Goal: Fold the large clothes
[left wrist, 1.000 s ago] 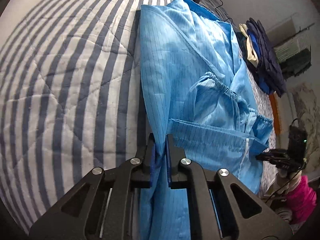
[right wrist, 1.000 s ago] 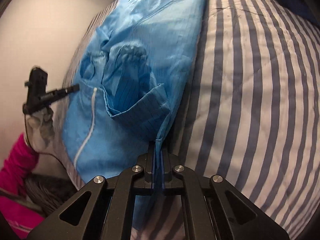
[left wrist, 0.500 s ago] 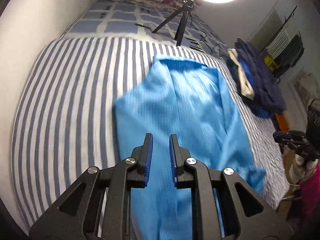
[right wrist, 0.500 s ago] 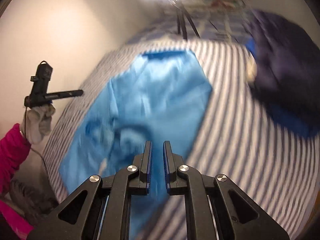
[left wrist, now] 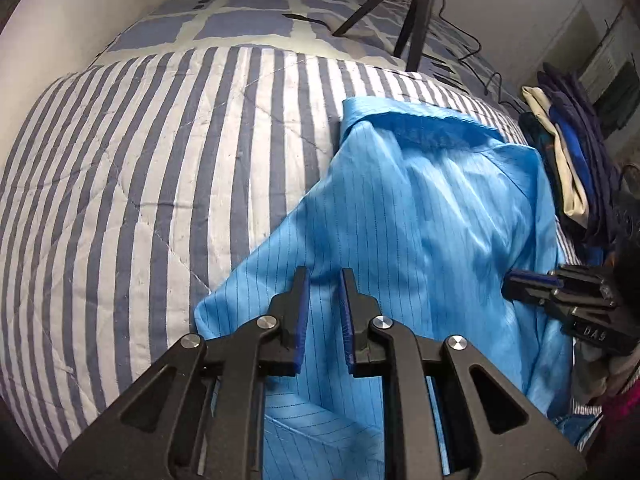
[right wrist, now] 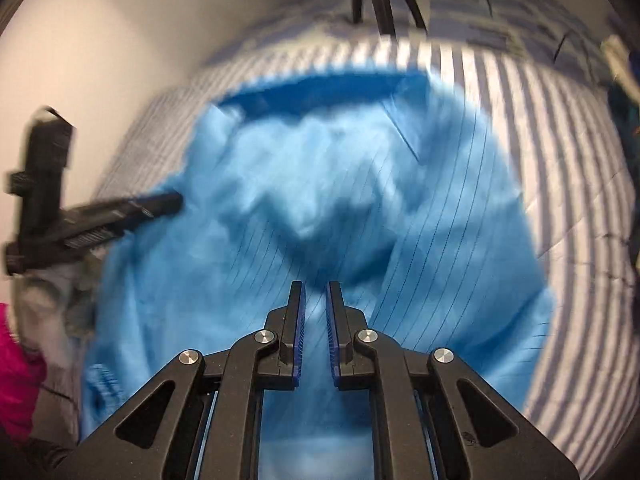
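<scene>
Here we hold both grippers over the blue garment (left wrist: 432,208), which lies on the striped bed (left wrist: 160,152), partly folded lengthwise with its collar at the far end. The left gripper (left wrist: 323,276) has its jaws slightly apart with nothing between them; the right gripper (right wrist: 316,288) likewise shows a narrow empty gap, with cloth only behind it. We judge the side folds done, since no sleeve sticks out, while the near hem hangs over the bed's edge and the cloth is rumpled, so the crosswise fold and smoothing remain. Our left view is sharp and shows the stack of clothes (left wrist: 568,160) beside the garment, the tripod (left wrist: 416,8) and the right gripper at its edge. Our right view is blurred; it alone shows the wall (right wrist: 100,40) and a pink sleeve (right wrist: 16,364).
</scene>
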Tool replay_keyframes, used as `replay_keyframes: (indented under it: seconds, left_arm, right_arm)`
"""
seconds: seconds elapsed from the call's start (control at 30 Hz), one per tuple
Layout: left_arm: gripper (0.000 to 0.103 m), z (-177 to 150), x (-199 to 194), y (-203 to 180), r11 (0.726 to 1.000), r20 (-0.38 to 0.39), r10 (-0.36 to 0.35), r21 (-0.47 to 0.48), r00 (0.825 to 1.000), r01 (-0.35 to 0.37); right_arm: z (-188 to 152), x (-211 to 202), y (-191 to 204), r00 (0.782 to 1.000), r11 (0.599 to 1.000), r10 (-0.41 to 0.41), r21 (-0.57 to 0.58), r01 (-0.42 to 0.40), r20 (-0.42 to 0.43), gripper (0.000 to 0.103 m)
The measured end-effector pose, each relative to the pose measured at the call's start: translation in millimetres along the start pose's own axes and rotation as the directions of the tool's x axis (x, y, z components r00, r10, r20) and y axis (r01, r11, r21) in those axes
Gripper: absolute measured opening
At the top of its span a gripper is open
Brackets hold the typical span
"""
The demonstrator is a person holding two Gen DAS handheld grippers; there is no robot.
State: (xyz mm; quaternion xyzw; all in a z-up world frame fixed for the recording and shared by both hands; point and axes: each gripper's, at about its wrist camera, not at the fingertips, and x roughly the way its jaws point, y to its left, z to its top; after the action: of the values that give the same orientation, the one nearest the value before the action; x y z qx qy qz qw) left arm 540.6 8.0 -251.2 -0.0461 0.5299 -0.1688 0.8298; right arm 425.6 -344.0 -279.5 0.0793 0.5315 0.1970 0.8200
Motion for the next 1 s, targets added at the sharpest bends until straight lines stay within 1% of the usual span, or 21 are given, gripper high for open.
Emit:
replay_keyframes:
  seconds: [0.03, 0.07, 0.17, 0.2, 0.27, 0.3, 0.37, 0.43, 0.47, 0.5, 0.53, 0.57, 0.63, 0.7, 0.73, 0.77, 0.8, 0.83, 0.87, 0.93, 1.0]
  left_arm:
    - [0.014, 1, -4, -1, 1.000, 0.012, 0.004, 0.010, 1.000, -0.004]
    - [0.014, 3, -11, -2, 1.000, 0.030, -0.007, 0.022, 1.000, 0.006]
    - [0.014, 9, -23, -11, 0.995, 0.035, -0.090, 0.049, 0.995, 0.088]
    - [0.014, 10, -24, -18, 0.991, 0.027, -0.123, 0.065, 0.992, 0.121]
    - [0.014, 14, -20, -35, 0.982, 0.009, -0.157, 0.104, 0.988, 0.155]
    - [0.014, 14, -16, -45, 0.978, 0.001, -0.161, 0.137, 0.987, 0.159]
    - [0.014, 17, -1, -62, 0.975, -0.013, -0.136, 0.178, 0.991, 0.136]
    - [0.014, 21, 20, -69, 0.976, -0.049, -0.126, 0.171, 0.991, 0.132]
    - [0.014, 21, 31, -71, 0.977, -0.065, -0.100, 0.181, 0.993, 0.110]
    - [0.014, 22, 40, -73, 0.976, -0.069, -0.063, 0.202, 0.996, 0.075]
    - [0.014, 22, 41, -74, 0.975, -0.041, -0.058, 0.214, 0.997, 0.065]
    - [0.014, 22, 41, -74, 0.974, -0.042, -0.056, 0.218, 0.998, 0.064]
    - [0.014, 26, 35, -70, 0.975, -0.057, -0.078, 0.206, 0.995, 0.088]
    - [0.015, 30, 17, -58, 0.977, -0.030, -0.122, 0.174, 0.992, 0.125]
    - [0.020, 33, 6, -48, 0.979, 0.002, -0.133, 0.155, 0.991, 0.131]
    - [0.038, 38, -3, -36, 0.983, 0.031, -0.132, 0.131, 0.991, 0.126]
    - [0.055, 42, -7, -26, 0.987, 0.048, -0.123, 0.107, 0.991, 0.117]
    - [0.058, 47, -10, -13, 0.991, 0.058, -0.118, 0.069, 0.991, 0.113]
    - [0.059, 52, -9, -1, 0.991, 0.042, -0.128, 0.033, 0.991, 0.127]
    - [0.059, 58, 5, 16, 0.983, -0.046, -0.185, -0.027, 0.982, 0.183]
    - [0.059, 62, 16, 19, 0.982, -0.079, -0.185, -0.037, 0.980, 0.183]
  right_arm:
    - [2, -6, 1, 1.000, 1.000, 0.010, -0.014, -0.010, 0.002, 0.009]
    - [4, -16, 1, 0.999, 0.999, 0.025, -0.030, -0.024, 0.028, 0.009]
    - [5, -52, -7, 0.994, 0.997, 0.043, -0.060, -0.037, 0.099, 0.009]
    - [6, -60, -14, 0.993, 0.998, 0.027, -0.056, -0.020, 0.115, 0.009]
    - [12, -66, -28, 0.991, 0.999, -0.024, -0.042, 0.030, 0.133, 0.009]
    - [15, -65, -38, 0.991, 0.999, -0.030, -0.019, 0.033, 0.130, 0.009]
    - [24, -52, -56, 0.993, 0.999, -0.020, 0.041, 0.015, 0.113, 0.009]
    - [26, -38, -66, 0.996, 0.997, -0.030, 0.077, 0.024, 0.085, 0.009]
    - [26, -30, -69, 0.996, 0.996, -0.050, 0.084, 0.044, 0.069, 0.009]
    - [23, -25, -72, 0.997, 0.995, -0.062, 0.087, 0.057, 0.053, 0.009]
    - [21, -17, -74, 0.997, 0.994, -0.069, 0.083, 0.066, 0.037, 0.009]
    - [20, -20, -74, 0.996, 0.995, -0.068, 0.077, 0.064, 0.053, 0.009]
    - [23, -27, -73, 0.997, 0.996, -0.068, 0.063, 0.065, 0.047, 0.009]
    - [24, -42, -70, 0.995, 0.997, -0.070, 0.029, 0.068, 0.071, 0.009]
    - [25, -52, -70, 0.993, 0.998, -0.067, 0.016, 0.066, 0.093, 0.012]
    - [28, -59, -71, 0.991, 0.998, -0.066, 0.013, 0.065, 0.113, 0.027]
    - [29, -63, -73, 0.990, 0.998, -0.068, 0.017, 0.067, 0.127, 0.037]
    - [34, -68, -77, 0.987, 0.997, -0.068, 0.032, 0.064, 0.147, 0.056]
    - [37, -69, -80, 0.986, 0.997, -0.064, 0.044, 0.058, 0.155, 0.057]
    - [42, -65, -86, 0.988, 0.997, -0.051, 0.064, 0.042, 0.147, 0.057]
    - [47, -54, -91, 0.991, 0.996, -0.044, 0.083, 0.033, 0.129, 0.057]
